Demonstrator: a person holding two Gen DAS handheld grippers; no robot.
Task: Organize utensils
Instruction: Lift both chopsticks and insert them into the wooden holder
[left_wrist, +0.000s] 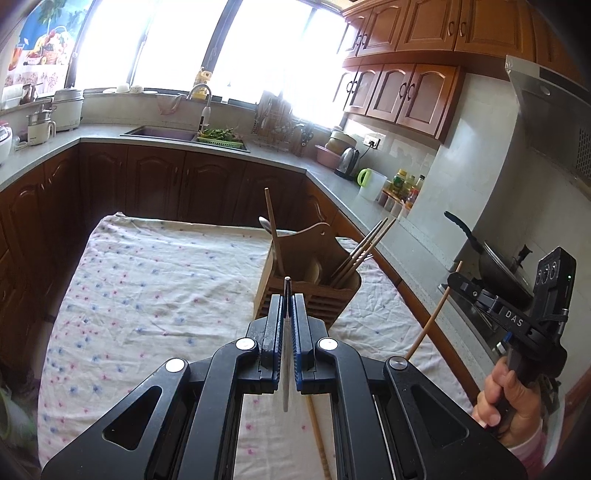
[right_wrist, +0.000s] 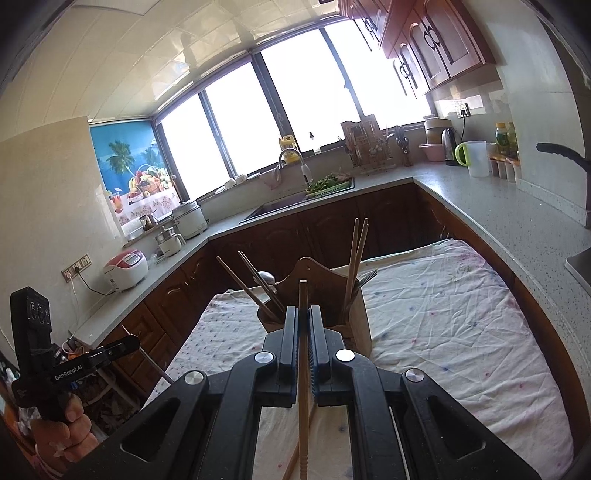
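My left gripper (left_wrist: 287, 300) is shut on a thin metal utensil (left_wrist: 286, 376), seen edge-on, above the flowered cloth. Just beyond it stands the wooden utensil holder (left_wrist: 314, 291), with several chopsticks (left_wrist: 364, 245) and a metal spoon (left_wrist: 264, 222) in it. My right gripper (right_wrist: 303, 311) is shut on a wooden chopstick (right_wrist: 303, 369), a little short of the holder (right_wrist: 314, 280). The right gripper (left_wrist: 455, 280) also shows at the right of the left wrist view. The left gripper (right_wrist: 127, 344) shows at the lower left of the right wrist view. One more chopstick (left_wrist: 318, 435) lies on the cloth.
The cloth-covered table (left_wrist: 147, 280) is ringed by grey kitchen counters (left_wrist: 266, 155) with a sink, kettle, jars and cookers. A pan (left_wrist: 498, 266) sits on the hob at the right. A person's hand (left_wrist: 506, 398) holds the right gripper's handle.
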